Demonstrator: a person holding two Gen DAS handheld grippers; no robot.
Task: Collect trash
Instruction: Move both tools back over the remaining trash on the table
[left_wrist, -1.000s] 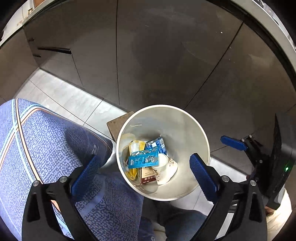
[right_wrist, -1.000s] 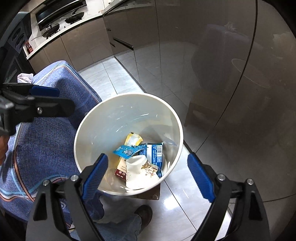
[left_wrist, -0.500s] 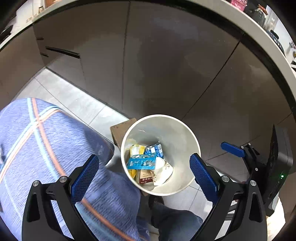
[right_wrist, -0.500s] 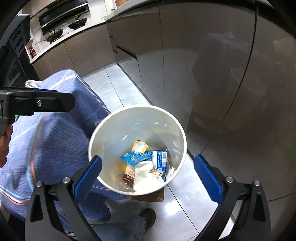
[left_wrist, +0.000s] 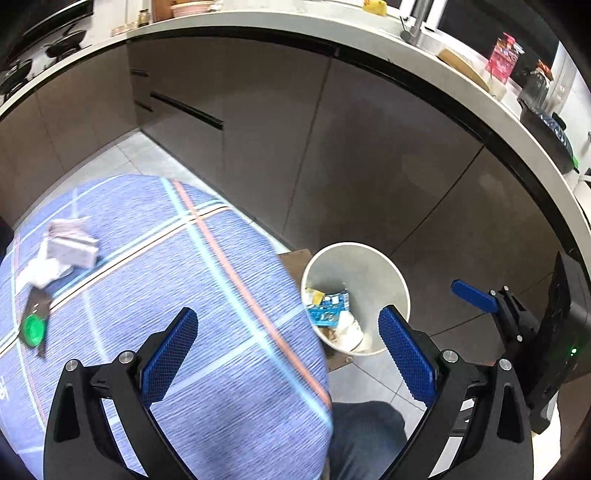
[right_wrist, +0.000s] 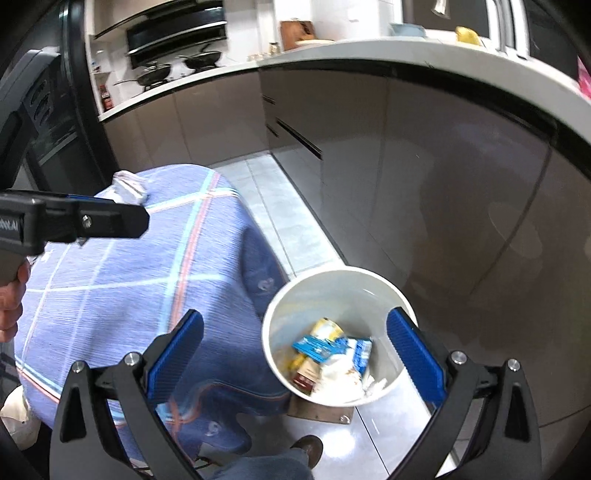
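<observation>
A white round bin (left_wrist: 399, 280) (right_wrist: 369, 291) stands on the floor beside the table and holds several wrappers (left_wrist: 327, 308) (right_wrist: 325, 347). My left gripper (left_wrist: 288, 350) is open and empty, high above the table's edge. My right gripper (right_wrist: 295, 354) is open and empty above the bin's left rim. On the blue checked tablecloth (left_wrist: 184, 280) (right_wrist: 122, 288) lie crumpled white paper trash (left_wrist: 64, 245) (right_wrist: 127, 188) and a dark packet with a green round piece (left_wrist: 33, 325).
Brown kitchen cabinets (left_wrist: 369, 166) stand behind the bin under a white counter (left_wrist: 443, 70) with items on it. A wooden board (right_wrist: 317, 410) lies under the bin. The floor is grey tile (right_wrist: 280, 206). My leg and shoe (right_wrist: 306, 448) are below.
Both grippers have risen and pulled back from the bin. The bin looks smaller now, and the table with its paper trash has come into view.
</observation>
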